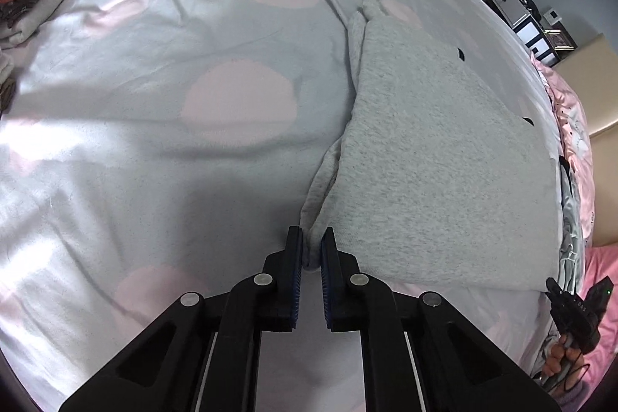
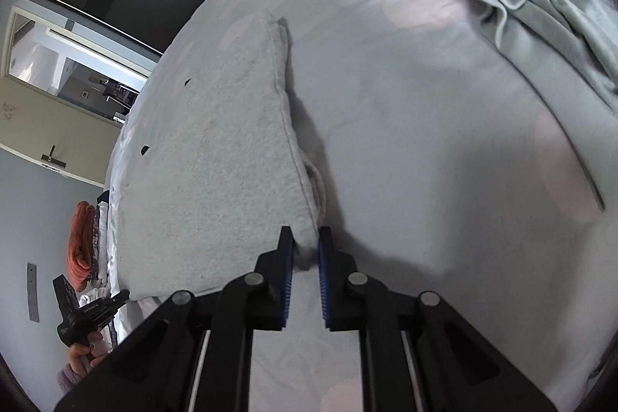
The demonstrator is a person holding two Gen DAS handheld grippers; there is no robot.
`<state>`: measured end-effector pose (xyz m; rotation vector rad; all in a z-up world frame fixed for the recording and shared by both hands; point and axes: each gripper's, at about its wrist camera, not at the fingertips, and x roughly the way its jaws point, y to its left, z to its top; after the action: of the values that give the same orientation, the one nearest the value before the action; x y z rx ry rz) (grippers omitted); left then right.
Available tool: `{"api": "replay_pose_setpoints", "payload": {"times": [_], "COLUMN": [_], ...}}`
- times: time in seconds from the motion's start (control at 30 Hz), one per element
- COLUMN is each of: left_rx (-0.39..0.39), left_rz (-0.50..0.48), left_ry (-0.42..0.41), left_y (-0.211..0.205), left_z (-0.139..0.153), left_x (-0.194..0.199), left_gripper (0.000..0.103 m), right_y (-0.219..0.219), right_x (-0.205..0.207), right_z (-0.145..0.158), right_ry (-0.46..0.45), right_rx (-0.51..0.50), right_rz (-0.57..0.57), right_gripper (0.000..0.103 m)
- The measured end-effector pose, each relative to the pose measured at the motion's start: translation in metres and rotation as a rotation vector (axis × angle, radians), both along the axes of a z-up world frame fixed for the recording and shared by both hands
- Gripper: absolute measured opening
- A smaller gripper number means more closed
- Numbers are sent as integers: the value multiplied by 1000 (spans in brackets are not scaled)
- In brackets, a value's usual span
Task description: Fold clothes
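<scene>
I have the left gripper (image 1: 311, 250) pinched narrow on one near corner of the folded grey garment (image 1: 436, 157), which spreads away ahead and to the right across the pale pink-spotted bedsheet (image 1: 154, 126). My right gripper (image 2: 307, 250) is likewise clamped on the opposite corner, the cloth running ahead and left of it. A rumpled green-grey garment (image 2: 540, 10) lies well apart at upper right.

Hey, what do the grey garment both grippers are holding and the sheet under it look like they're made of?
The grey garment looks like heathered sweatshirt knit, probably cotton fleece: matte, speckled, thick soft rolled edges. The bed sheet looks like thin smooth cotton or a blend: fine creases, slight sheen, pale pink dots. The left gripper and right gripper each pinch a garment corner.
</scene>
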<state>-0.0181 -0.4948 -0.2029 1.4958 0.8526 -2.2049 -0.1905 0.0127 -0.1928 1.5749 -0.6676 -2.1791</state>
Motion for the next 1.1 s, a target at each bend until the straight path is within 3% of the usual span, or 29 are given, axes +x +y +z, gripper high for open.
{"api": "replay_pose_setpoints", "payload": {"times": [0.07, 0.13, 0.17, 0.27, 0.43, 0.53, 0.7, 0.9, 1.0, 1.1], "left_rx": [-18, -47, -62, -141, -152, -178, -304, -328, -360, -324], "left_rz": [22, 50, 65, 121, 125, 87, -20, -93, -106, -98], "left_ry": [-9, -18, -20, -19, 33, 43, 20, 51, 54, 52], "left_y": [-2, -6, -7, -13, -18, -15, 3, 17, 14, 4], "left_z": [2, 6, 9, 21, 31, 36, 52, 54, 45, 35], "left_x": [3, 7, 9, 14, 9, -8, -54, -98, -101, -97], "left_gripper": [19, 33, 35, 36, 36, 36, 37, 41, 41, 41], "right_y": [1, 4, 6, 16, 15, 8, -3, -12, -12, -14], "right_x": [2, 6, 7, 4, -16, -18, -23, -25, -25, -28], "right_z": [-3, 1, 3, 9, 14, 16, 18, 20, 19, 16], "right_ry": [-1, 16, 27, 68, 140, 178, 240, 291, 284, 254], "right_rx": [-12, 9, 21, -7, -58, 1, 100, 172, 166, 150], "right_rz": [-11, -28, -40, -75, -93, -69, -26, 9, 20, 36], "right_gripper": [15, 18, 18, 20, 31, 31, 31, 31, 31, 31]}}
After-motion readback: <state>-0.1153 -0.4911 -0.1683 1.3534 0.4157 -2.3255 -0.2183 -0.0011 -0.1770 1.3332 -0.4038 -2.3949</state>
